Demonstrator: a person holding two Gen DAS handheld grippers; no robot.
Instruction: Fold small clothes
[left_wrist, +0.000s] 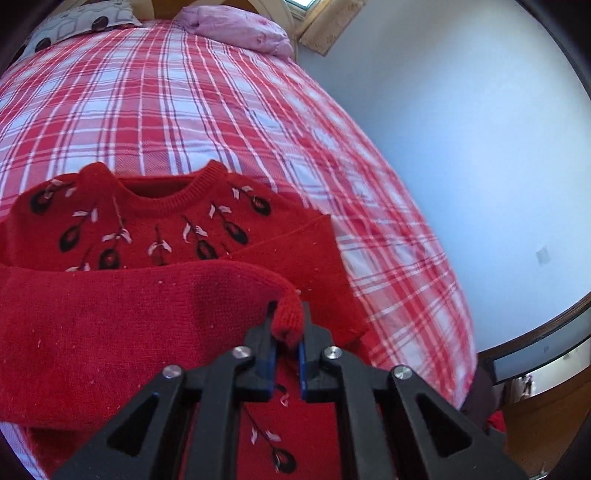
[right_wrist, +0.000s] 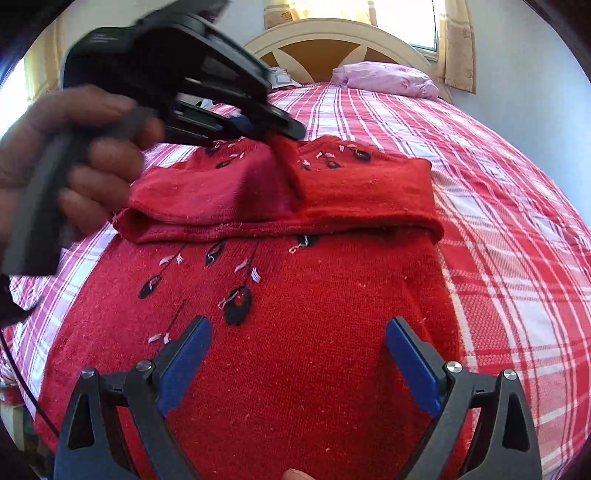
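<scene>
On the plaid bed (left_wrist: 221, 103), left claw (left_wrist: 287, 328) pinches the red sweater's (right_wrist: 295, 332) sleeve cuff (left_wrist: 288, 314); right claw (right_wrist: 299, 354) gapes wide.

A bedroom in a home, plainly. Wide bed (left_wrist: 192, 96) dressed in a red-and-white plaid cover, arched cream headboard (right_wrist: 343, 37) with a wooden inset at its far end. Pink pillow (right_wrist: 384, 79) up against that headboard, patterned grey pillow (left_wrist: 74, 22) beside it. Sunlit window (right_wrist: 402, 18) with beige curtains (right_wrist: 458, 48) behind, pale plain wall (left_wrist: 461, 129) alongside the bed.
</scene>
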